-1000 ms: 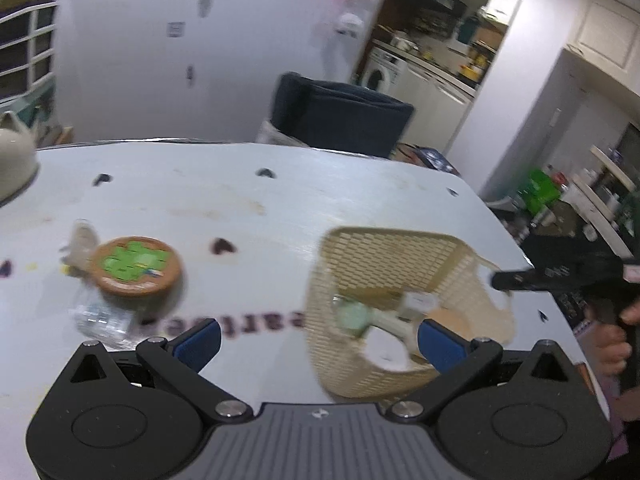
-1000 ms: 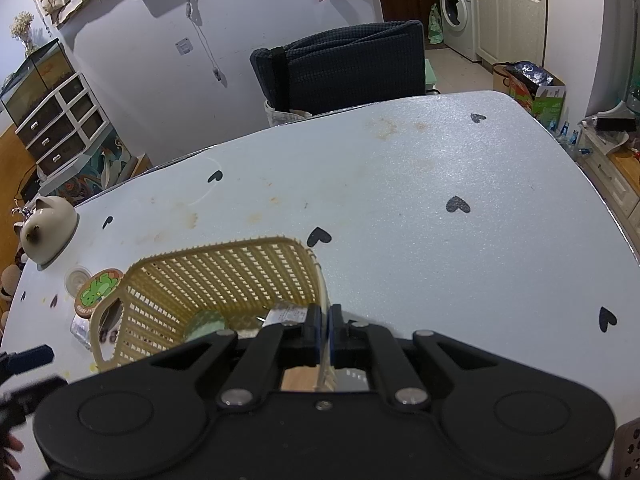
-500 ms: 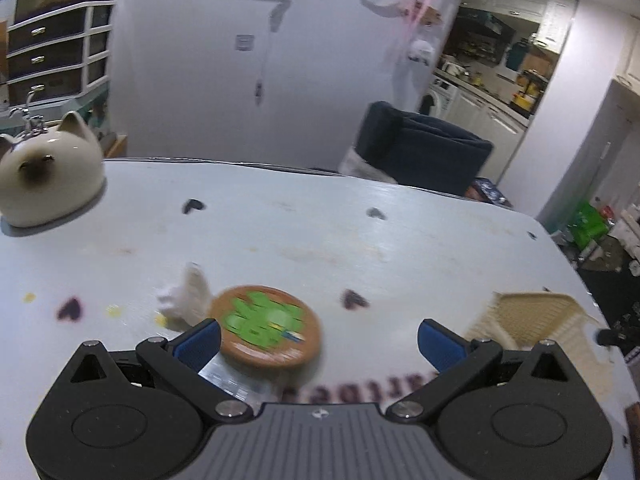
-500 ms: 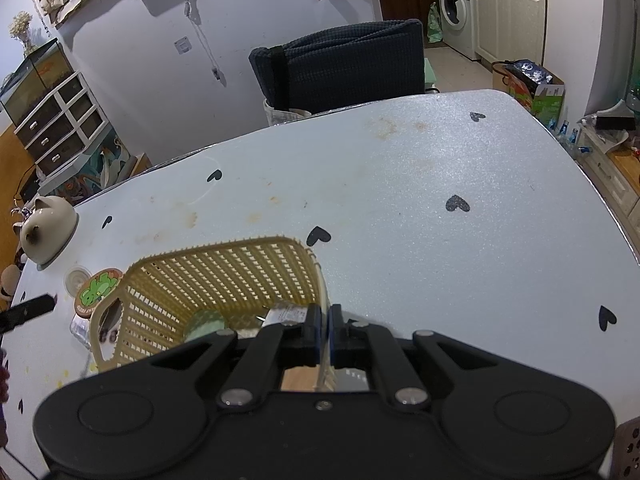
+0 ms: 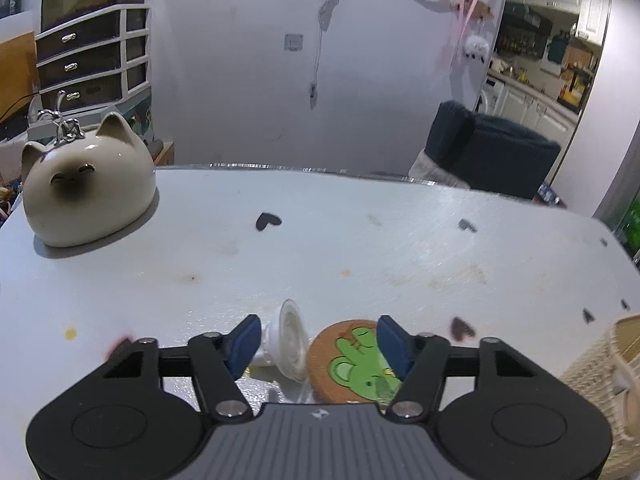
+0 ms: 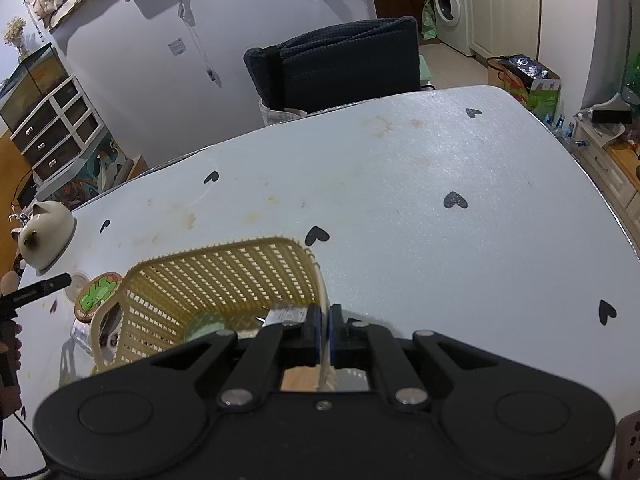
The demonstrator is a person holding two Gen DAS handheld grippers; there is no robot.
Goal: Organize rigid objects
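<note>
My left gripper (image 5: 319, 342) hovers low over a cork coaster with a green frog (image 5: 352, 364) and a small white cup lying on its side (image 5: 286, 344). Its jaws are closing. The cup and the coaster's left part lie between the blue pads; I see no pad pressing on either. In the right wrist view the coaster (image 6: 98, 294) lies just left of the beige woven basket (image 6: 224, 248). My right gripper (image 6: 324, 322) is shut on the basket's near rim. The basket holds a green round thing (image 6: 204, 326) and a flat packet (image 6: 288, 314).
A cream cat-shaped ceramic pot (image 5: 88, 192) stands at the table's far left corner. A dark chair (image 5: 492, 156) is behind the far edge. The basket's side (image 5: 600, 368) shows at the right border. Crinkled clear plastic (image 6: 80, 334) lies by the coaster.
The left gripper swung left, away from the basket, and came down over the coaster and white cup; its jaws now stand narrower. The right gripper and basket have not moved.
</note>
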